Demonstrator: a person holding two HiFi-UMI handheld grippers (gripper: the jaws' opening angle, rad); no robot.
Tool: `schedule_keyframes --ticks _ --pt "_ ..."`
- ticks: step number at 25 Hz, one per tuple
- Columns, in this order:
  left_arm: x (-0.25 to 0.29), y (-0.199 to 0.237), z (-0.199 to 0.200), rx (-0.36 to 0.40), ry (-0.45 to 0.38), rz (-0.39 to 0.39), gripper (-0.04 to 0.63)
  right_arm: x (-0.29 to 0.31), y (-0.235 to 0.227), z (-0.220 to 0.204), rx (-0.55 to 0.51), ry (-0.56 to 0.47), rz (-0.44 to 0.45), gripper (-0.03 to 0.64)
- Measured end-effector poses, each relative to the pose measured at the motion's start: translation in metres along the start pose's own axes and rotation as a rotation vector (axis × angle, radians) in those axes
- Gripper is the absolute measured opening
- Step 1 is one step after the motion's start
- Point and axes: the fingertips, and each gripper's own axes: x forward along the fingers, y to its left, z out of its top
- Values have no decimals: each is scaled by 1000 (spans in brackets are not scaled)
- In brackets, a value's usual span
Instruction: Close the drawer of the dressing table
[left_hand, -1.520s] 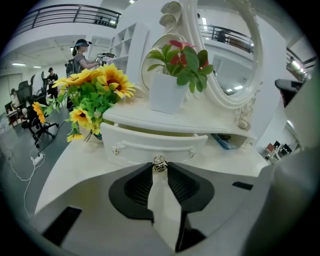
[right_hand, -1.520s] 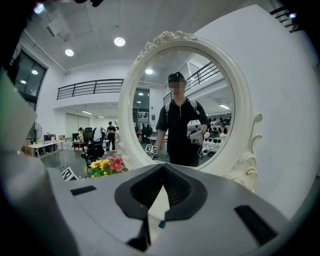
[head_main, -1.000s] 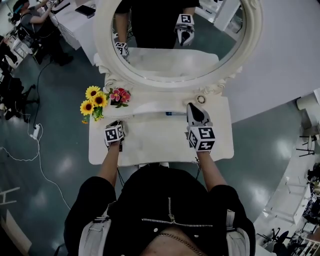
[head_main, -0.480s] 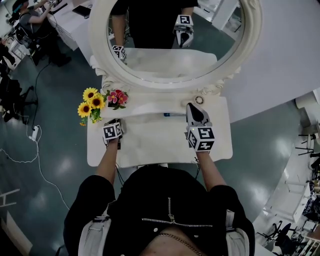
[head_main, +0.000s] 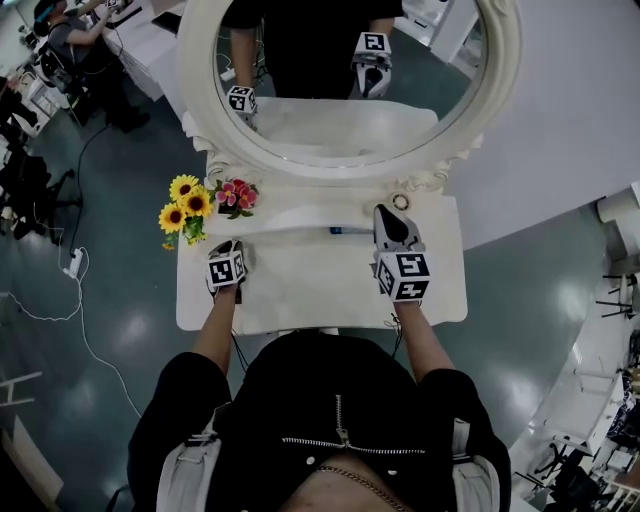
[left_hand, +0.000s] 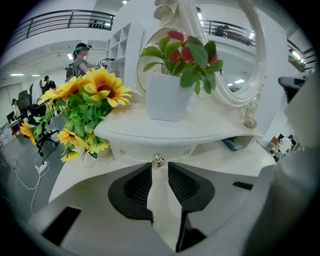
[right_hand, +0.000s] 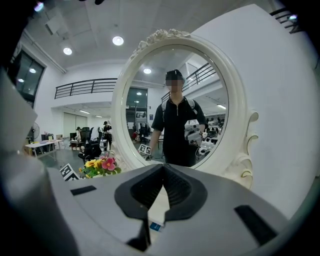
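The white dressing table carries a raised shelf under the mirror. A small drawer front with a metal knob sits in the shelf's left part and looks about flush with the shelf's face. My left gripper points down at that knob, its jaws opening. The knob stands just at the tips, and the pads do not press on it. From the head view the left gripper is at the shelf's left front. My right gripper hovers over the right of the tabletop, tips together and nothing held.
A large oval mirror rises behind the shelf. Sunflowers hang off the table's left corner, beside a white pot of pink flowers. A blue item lies in the open niche under the shelf. A small ring-shaped object sits at the right.
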Motion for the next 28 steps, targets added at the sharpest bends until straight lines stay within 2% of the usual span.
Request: schedule_keyframes --ticks 4,9,14,22,25,28 --pt "-19 -7 8 16 -57 -3 76 4 2 -1 1 -8 24 -5" --pt "-49 -26 38 50 -156 -25 44 6 7 -1 1 -14 52 -5" --pt "-86 -50 85 115 -276 -42 31 7 10 3 2 -27 78 -5" --pt "-159 -99 179 235 -530 -101 21 5 12 14 -19 -51 89 -5" --pt "-177 -113 199 284 -591 -111 21 3 11 17 -12 -61 82 -5" --pt "-184 -123 205 311 -615 -116 21 2 14 16 -2 -64 75 -6"
